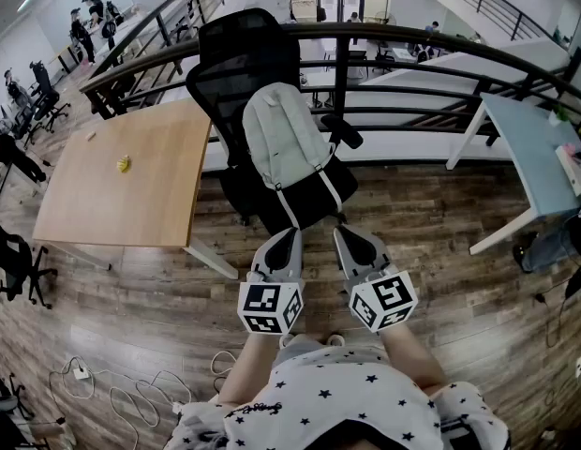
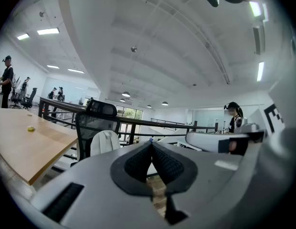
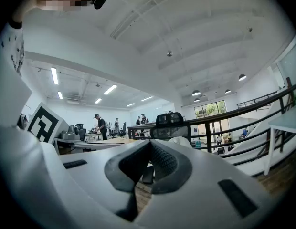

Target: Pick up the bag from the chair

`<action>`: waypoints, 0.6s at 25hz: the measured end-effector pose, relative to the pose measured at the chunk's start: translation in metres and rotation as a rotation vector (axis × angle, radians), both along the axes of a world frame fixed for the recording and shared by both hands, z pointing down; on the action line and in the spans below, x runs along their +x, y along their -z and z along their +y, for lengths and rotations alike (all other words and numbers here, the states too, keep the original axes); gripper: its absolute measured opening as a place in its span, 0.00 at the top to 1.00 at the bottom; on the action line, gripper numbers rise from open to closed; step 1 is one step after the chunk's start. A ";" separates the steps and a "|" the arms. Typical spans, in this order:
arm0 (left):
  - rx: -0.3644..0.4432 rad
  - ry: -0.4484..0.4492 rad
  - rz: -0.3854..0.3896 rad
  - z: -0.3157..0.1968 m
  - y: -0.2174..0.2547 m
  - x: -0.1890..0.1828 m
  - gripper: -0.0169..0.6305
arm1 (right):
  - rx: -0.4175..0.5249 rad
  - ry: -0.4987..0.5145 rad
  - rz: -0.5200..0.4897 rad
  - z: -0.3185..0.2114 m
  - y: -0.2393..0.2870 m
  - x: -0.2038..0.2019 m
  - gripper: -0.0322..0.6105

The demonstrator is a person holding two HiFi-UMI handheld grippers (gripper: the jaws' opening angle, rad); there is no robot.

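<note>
Backpack pickup at the approach stage: from the head view, the pale grey bag (image 1: 286, 139) sits upright on the seat of the black office chair (image 1: 236, 59), leaning against its mesh back, at twelve o'clock from the person. The left gripper (image 1: 290, 235) and right gripper (image 1: 341, 234) are held side by side near the seat's front edge, both pointing to twelve o'clock, neither touching the bag. A wooden desk (image 1: 131, 181) stands at ten o'clock, and a railing (image 1: 412, 40) runs behind the chair.

Left gripper view: the jaws meet at their tips with nothing between them. Bag and chair lie beyond at about ten o'clock, well apart from the tips.

Right gripper view: the jaws are likewise pressed together and empty. The chair's headrest and a sliver of the bag show past the tips near one o'clock.

Judging from this, the reach toward the bag is the step in hand and no grasp has begun. The next move would call for parting the jaws of at least one gripper, advancing to the bag and closing on a strap or its top before lifting it off the seat.
</note>
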State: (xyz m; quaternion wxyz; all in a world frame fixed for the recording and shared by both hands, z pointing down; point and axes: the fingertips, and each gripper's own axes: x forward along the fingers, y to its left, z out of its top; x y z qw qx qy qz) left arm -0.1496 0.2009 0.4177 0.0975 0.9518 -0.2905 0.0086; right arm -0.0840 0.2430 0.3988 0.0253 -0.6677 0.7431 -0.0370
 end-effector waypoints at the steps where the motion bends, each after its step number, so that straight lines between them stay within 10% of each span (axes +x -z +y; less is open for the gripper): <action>1: -0.007 0.004 0.000 0.003 -0.001 -0.005 0.96 | 0.003 -0.001 -0.004 0.004 0.002 -0.003 0.96; 15: -0.022 0.041 0.033 0.054 0.000 -0.009 0.96 | 0.014 0.032 0.005 0.051 0.005 -0.005 0.96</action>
